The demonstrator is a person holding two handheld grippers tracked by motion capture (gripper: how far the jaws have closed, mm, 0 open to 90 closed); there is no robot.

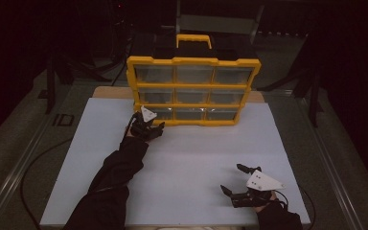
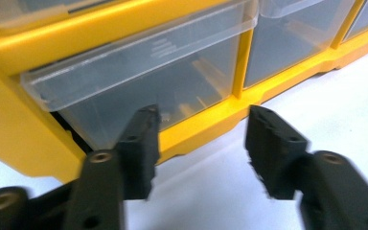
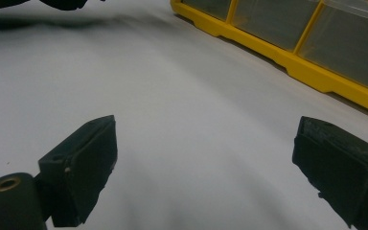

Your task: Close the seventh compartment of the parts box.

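Where the white counter [image 1: 182, 167] meets its far edge, a yellow organiser cabinet [image 1: 193, 90] stands upright with a yellow carry handle [image 1: 193, 40] on top and three rows of three clear drawers facing the person. The bottom-left drawer [image 2: 143, 81] is pulled a little way out of its frame; in the left gripper view its clear front lip stands proud of the yellow frame and a dark gap shows at its lower left corner. What lies inside the drawers is too blurred to tell.

The left tongs [image 1: 149, 128] sit just in front of that bottom-left drawer, low over the counter, and point at it. In the left gripper view the left tongs [image 2: 202, 143] are spread, with nothing between the jaws; the tip of one jaw is close to the drawer's front, though I cannot tell whether it touches. A dark sleeve [image 1: 110, 187] runs back from this hand to the near edge.

Well apart from the cabinet, the right tongs [image 1: 237, 179] hover near the counter's near right corner, with a grey three-cornered plate [image 1: 263, 181] on top. Their jaws are spread wide and hold nothing. In the right gripper view the right tongs [image 3: 206, 163] look across bare white counter toward the cabinet's yellow base at the upper right.
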